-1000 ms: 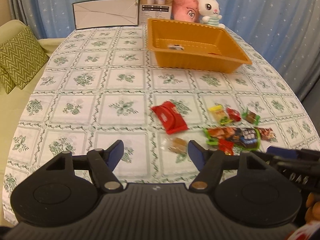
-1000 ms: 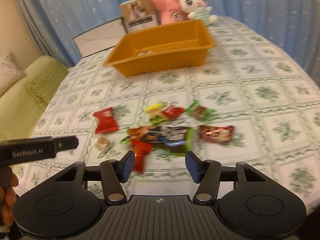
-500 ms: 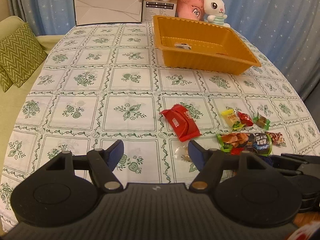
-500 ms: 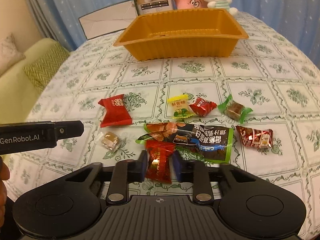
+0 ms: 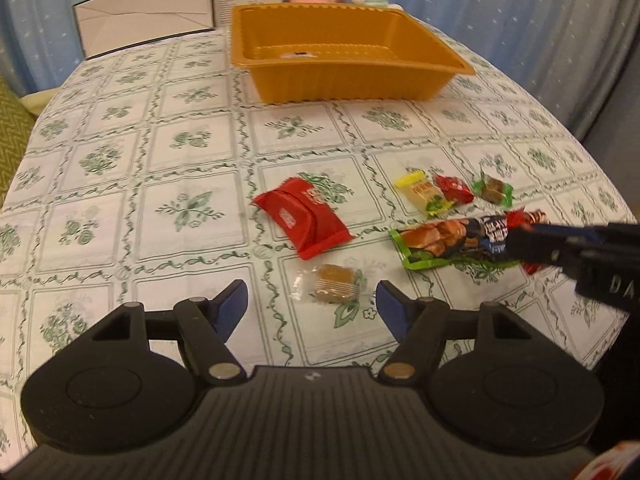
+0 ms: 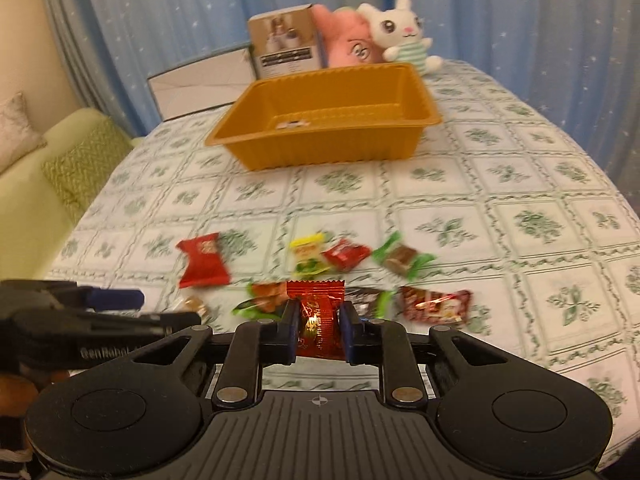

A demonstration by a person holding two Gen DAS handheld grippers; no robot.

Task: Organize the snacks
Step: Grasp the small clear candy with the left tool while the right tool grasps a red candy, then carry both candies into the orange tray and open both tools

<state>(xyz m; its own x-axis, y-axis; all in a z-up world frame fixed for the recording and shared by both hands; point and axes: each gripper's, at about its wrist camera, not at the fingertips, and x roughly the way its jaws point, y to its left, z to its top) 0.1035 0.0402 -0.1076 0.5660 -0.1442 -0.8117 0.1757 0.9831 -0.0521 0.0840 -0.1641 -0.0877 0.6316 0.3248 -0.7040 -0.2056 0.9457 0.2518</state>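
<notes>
My right gripper (image 6: 319,326) is clamped on a small red candy packet (image 6: 318,320), the blue pads pressing its two sides and the crimped top edge standing up between them. My left gripper (image 5: 311,306) is spread wide with nothing between its fingers, hanging over the tablecloth (image 5: 120,184) just short of a clear-wrapped brown candy (image 5: 330,288).

I place everything else from the orange tray (image 5: 340,60), which stands toward the far end of the table with only a small label on its floor. All the loose snacks lie well apart from it, on my side. Nearest its left corner lies the red pouch (image 5: 306,220). Under its right half sit three small pieces in a row: a yellow-and-green packet (image 5: 424,196), a little red sweet (image 5: 452,190) touching it, and a green-wrapped brown sweet (image 5: 492,192) just beside. Further from the tray than that row lies the long green-edged snack bag (image 5: 448,240), and my right gripper's black finger crosses its end in the left view. A dark red patterned packet (image 6: 434,304) lies just beyond that bag's right end.

Behind the tray stand a printed box (image 6: 286,46), a pink plush (image 6: 348,44) and a white rabbit toy (image 6: 404,36)
</notes>
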